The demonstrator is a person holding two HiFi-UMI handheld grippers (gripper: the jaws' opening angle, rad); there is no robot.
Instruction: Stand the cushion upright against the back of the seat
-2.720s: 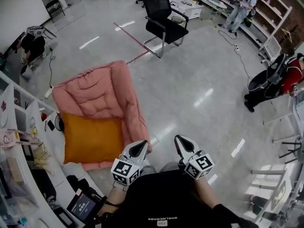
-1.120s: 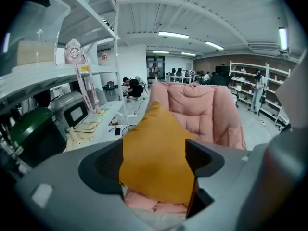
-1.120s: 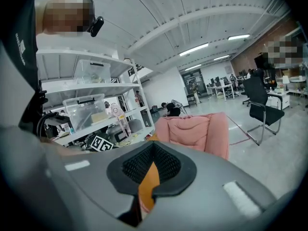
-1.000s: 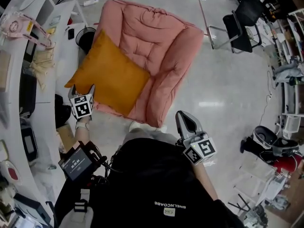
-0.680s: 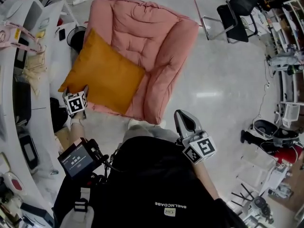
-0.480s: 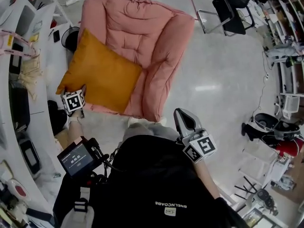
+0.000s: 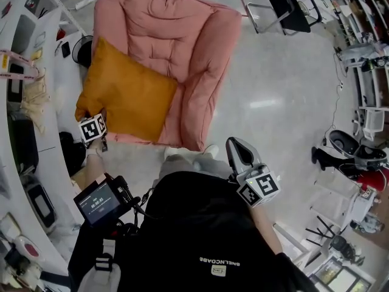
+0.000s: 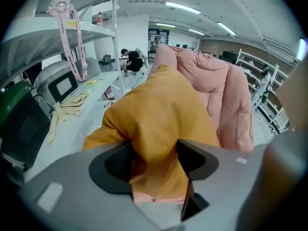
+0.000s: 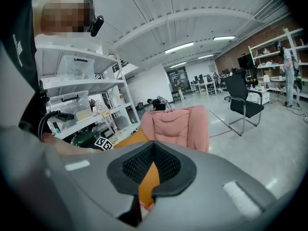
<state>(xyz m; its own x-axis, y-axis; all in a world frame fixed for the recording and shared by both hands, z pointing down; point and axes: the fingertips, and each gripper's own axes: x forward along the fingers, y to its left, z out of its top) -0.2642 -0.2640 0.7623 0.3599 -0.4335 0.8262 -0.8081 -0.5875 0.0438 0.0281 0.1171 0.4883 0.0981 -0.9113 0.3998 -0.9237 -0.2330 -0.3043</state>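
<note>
An orange cushion (image 7: pixel 127 93) lies flat on the pink padded floor seat (image 7: pixel 182 35), on its left half. My left gripper (image 7: pixel 97 117) is at the cushion's near left corner. In the left gripper view the jaws have just been closing, and my left gripper (image 8: pixel 154 155) pinches a fold of the cushion (image 8: pixel 159 105) between both pads. The seat's pink back (image 8: pixel 216 85) rises behind it. My right gripper (image 7: pixel 236 151) hangs shut and empty near my body, well away from the seat (image 9: pixel 178 121). The right gripper (image 9: pixel 153 165) looks toward the seat and the cushion (image 9: pixel 127 137).
White shelving (image 7: pixel 24 53) with loose items runs along the left, close to the seat. A black bin (image 7: pixel 82 47) stands at the seat's left edge. A black office chair (image 7: pixel 285 5) stands beyond the seat on the pale floor (image 7: pixel 285 90).
I have come round to the seat's front. My left gripper has dropped from in front of my body onto the cushion's near corner. The right gripper has stayed by my body.
</note>
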